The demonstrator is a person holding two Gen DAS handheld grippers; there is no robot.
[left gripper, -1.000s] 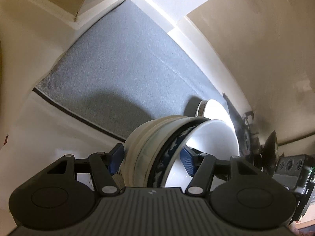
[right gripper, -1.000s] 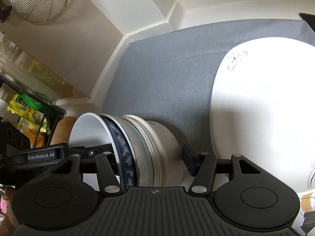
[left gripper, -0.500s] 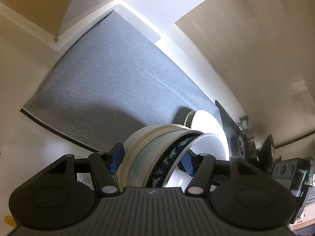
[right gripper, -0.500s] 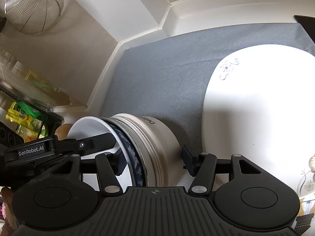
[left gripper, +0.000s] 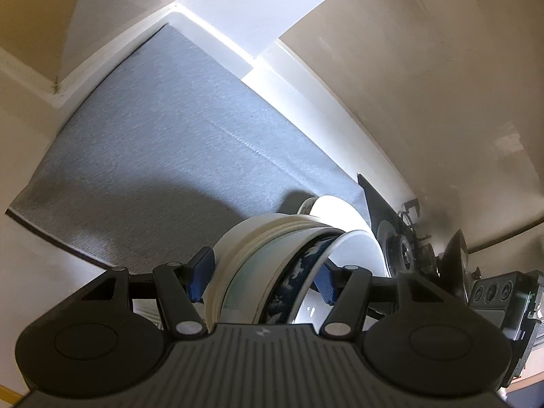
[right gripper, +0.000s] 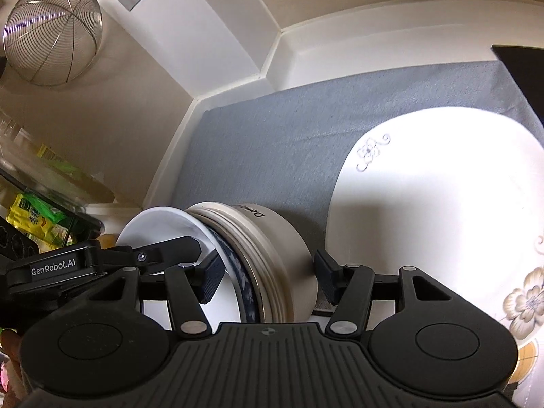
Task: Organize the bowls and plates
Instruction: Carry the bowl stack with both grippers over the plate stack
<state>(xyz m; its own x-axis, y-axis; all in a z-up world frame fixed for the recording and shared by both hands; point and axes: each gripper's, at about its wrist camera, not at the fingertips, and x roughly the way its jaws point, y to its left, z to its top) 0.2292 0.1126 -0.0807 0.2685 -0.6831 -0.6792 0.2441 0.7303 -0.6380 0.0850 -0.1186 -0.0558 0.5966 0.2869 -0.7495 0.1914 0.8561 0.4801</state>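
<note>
Bowl stack, nested, on its side, carried between two claws above the grey mat.

Item: bowl stack [left gripper: 272, 272]: cream outer bowl, ribbed rims, one blue-patterned bowl, white inner bowl facing the left side. Position: over the near edge of the mat [left gripper: 163, 156], between both claws, beside the large floral plate [right gripper: 442, 210] lying on the mat. Left claw [left gripper: 261, 278]: pinching the stack across its depth, one pad on the cream base, the other inside the white bowl. Right claw [right gripper: 268, 277]: jaws set round the stack from the opposite side; the pad by the cream base appears to stand just off it, so its grip cannot be told. Handling: likely ceramic; heavy, stiff, glazed and slippery, breakable. Nested pieces may slide apart if tilted. Best held base-to-mouth, from both sides.
</note>
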